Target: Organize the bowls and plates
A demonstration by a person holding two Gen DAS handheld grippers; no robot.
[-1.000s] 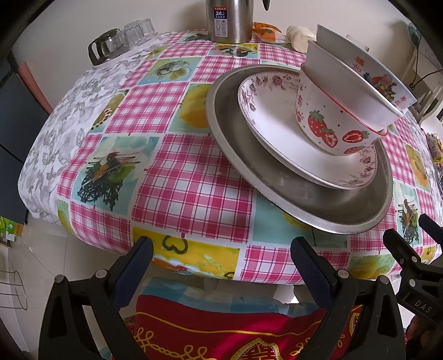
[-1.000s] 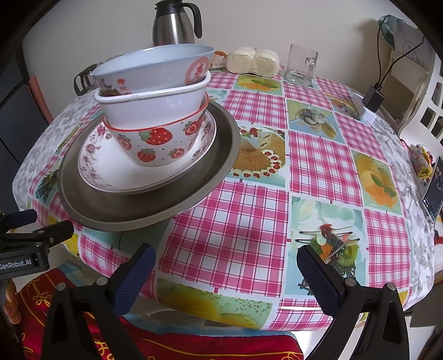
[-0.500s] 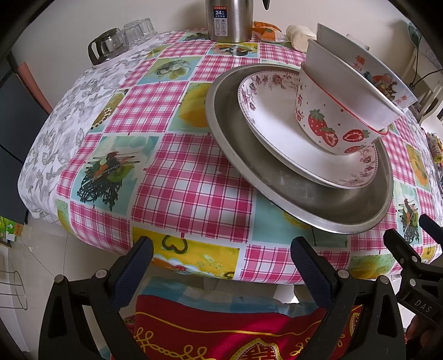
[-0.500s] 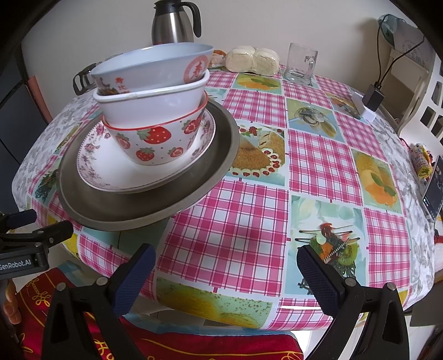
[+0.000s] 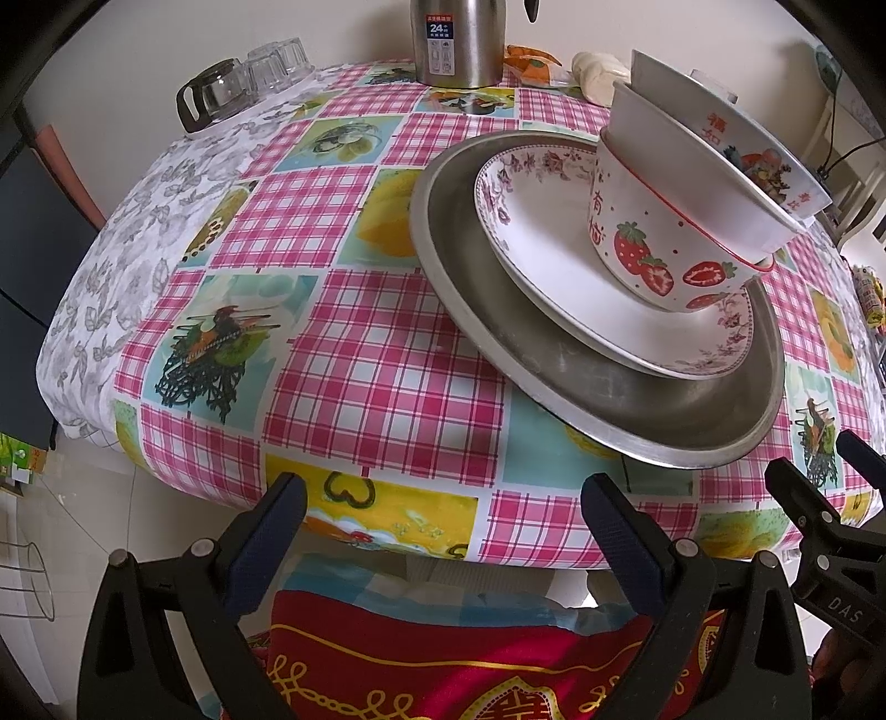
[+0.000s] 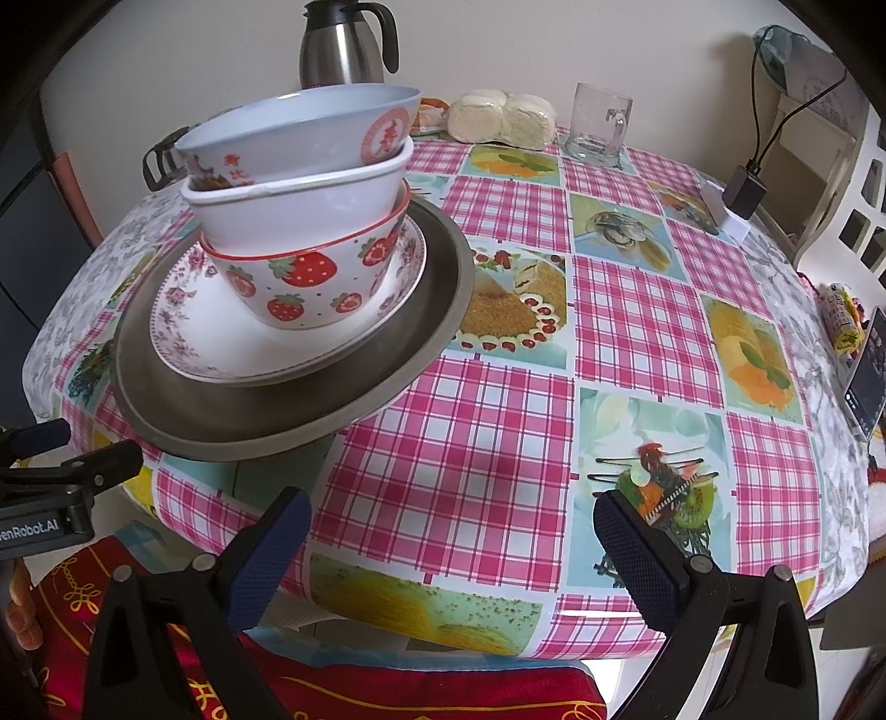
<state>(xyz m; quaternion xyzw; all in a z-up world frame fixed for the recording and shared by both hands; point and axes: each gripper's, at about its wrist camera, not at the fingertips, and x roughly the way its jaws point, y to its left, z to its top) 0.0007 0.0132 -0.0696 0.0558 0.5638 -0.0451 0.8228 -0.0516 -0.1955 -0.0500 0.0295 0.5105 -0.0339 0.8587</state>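
Note:
A large metal plate (image 5: 620,387) (image 6: 232,410) lies on the checked tablecloth near the front edge. On it sits a floral white plate (image 5: 542,238) (image 6: 221,343). In that plate stands a strawberry bowl (image 5: 659,255) (image 6: 310,288), with a plain white bowl (image 5: 681,166) (image 6: 299,210) nested in it and a pale blue bowl with red characters (image 5: 736,138) (image 6: 299,133) on top. My left gripper (image 5: 443,515) is open and empty, below the table edge left of the stack. My right gripper (image 6: 451,526) is open and empty at the front edge, right of the stack.
A steel thermos (image 5: 457,39) (image 6: 346,47) stands at the back. A glass pot and tumblers (image 5: 243,83) sit back left. A glass mug (image 6: 601,124) and wrapped buns (image 6: 501,119) are at the back. A phone (image 6: 869,376) and charger (image 6: 745,194) lie at right. A red cushion (image 5: 443,664) is below.

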